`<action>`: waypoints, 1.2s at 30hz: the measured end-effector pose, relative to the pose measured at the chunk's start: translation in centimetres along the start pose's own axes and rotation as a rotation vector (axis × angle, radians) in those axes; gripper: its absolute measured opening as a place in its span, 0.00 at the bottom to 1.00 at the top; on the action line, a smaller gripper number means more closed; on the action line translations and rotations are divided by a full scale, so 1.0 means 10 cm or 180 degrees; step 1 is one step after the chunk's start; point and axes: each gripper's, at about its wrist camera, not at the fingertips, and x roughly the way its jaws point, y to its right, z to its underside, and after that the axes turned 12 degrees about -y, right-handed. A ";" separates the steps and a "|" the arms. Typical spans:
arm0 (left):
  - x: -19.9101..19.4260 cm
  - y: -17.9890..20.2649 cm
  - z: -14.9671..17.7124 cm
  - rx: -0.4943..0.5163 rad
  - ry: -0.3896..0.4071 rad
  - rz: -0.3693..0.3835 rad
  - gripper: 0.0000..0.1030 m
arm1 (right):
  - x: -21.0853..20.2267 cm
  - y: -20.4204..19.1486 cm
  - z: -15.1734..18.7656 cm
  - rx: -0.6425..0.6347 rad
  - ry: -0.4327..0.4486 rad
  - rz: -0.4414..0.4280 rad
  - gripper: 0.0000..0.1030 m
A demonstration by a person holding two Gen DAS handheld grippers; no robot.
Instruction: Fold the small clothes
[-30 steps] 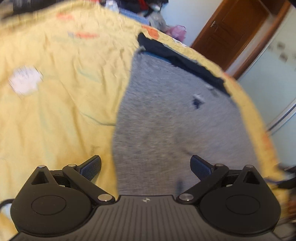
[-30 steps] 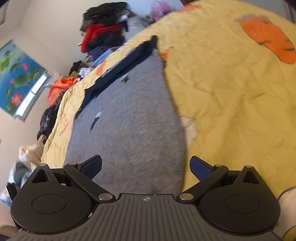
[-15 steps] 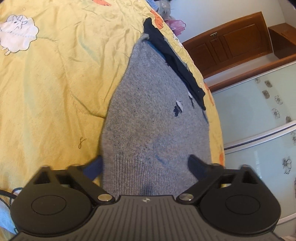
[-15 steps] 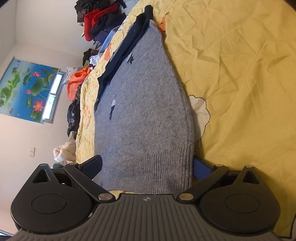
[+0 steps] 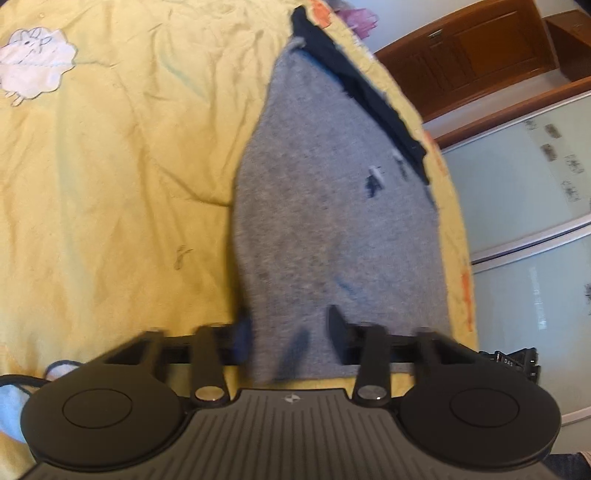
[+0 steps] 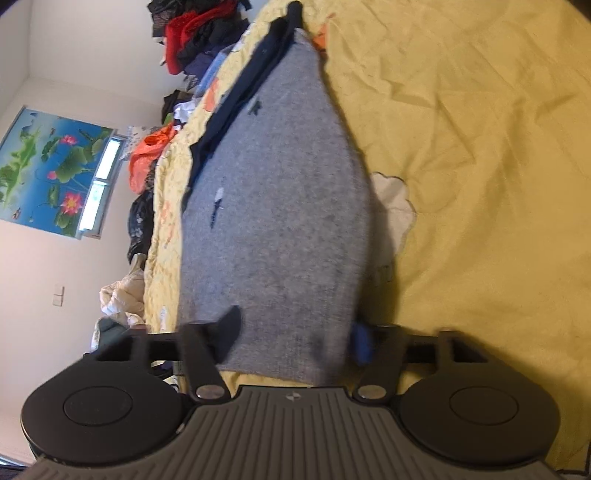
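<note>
A small grey knit sweater with a dark navy band along its far edge lies flat on a yellow bedspread. It also shows in the right wrist view. My left gripper straddles the sweater's near ribbed hem at one corner, its fingers partly closed with hem fabric between them. My right gripper straddles the hem at the other corner in the same way. The fingers are blurred by motion.
The bedspread carries a white sheep patch and orange patches. A heap of red, black and orange clothes lies at the bed's far end. A wooden door and glass wardrobe panels stand beyond the bed's edge.
Both grippers came down onto the sweater's near hem. Their fingers have drawn inward from wide open and now pinch in on the hem fabric.
</note>
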 end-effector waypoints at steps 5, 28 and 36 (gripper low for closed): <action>0.02 0.09 -0.05 0.0172 -0.0091 -0.0352 0.05 | 0.01 0.07 0.01 0.0016 -0.0036 0.0139 0.13; -0.12 1.21 -3.39 0.0545 0.1120 -0.0177 0.04 | 0.13 -0.64 -3.18 -0.0092 0.1143 -0.1084 0.13; 0.35 1.03 -4.01 0.0434 0.1015 -0.0298 0.04 | 0.79 -0.34 -4.07 0.0228 0.0995 -0.0782 0.13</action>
